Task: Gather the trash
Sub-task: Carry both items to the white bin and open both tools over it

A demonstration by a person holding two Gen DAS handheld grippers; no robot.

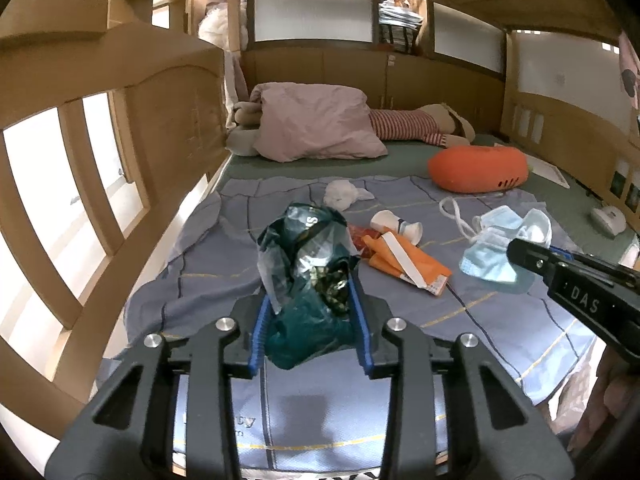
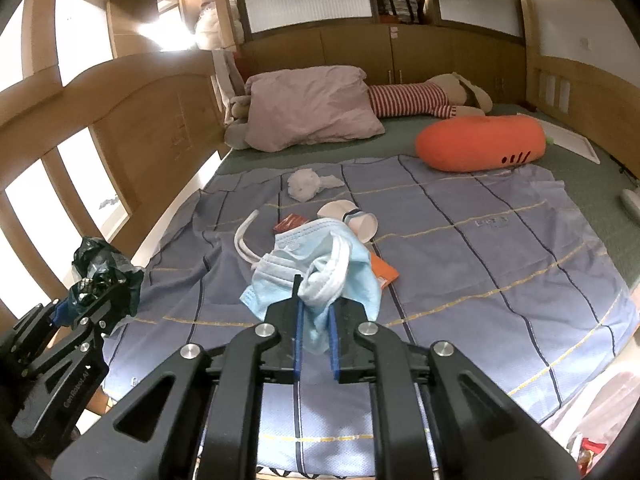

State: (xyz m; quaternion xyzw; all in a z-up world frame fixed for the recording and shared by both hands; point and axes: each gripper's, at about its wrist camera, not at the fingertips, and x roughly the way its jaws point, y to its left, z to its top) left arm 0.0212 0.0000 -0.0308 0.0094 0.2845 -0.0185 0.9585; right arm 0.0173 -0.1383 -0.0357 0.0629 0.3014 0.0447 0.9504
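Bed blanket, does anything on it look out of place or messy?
Yes. Litter lies on the blue blanket: a crumpled tissue, a tipped paper cup and an orange wrapper. The left gripper holds a dark green bag; the right gripper holds blue face masks.

The right gripper (image 2: 316, 312) had its jaws closed on a bundle of light blue face masks (image 2: 316, 268), which hung above the striped blue blanket (image 2: 480, 264) on the bed (image 2: 580, 184). At the left edge the left gripper (image 2: 90, 300) held a dark crumpled plastic bag (image 2: 100, 264). Beyond the masks, on the blanket, lay a crumpled tissue (image 2: 306, 184), a small white bottle (image 2: 348, 216), a red packet (image 2: 290, 222) and an orange wrapper (image 2: 384, 272), partly hidden by the masks. Toward the head of the bed rested a pink pillow (image 2: 312, 108), a striped stuffed toy (image 2: 420, 100) and an orange carrot cushion (image 2: 480, 144).
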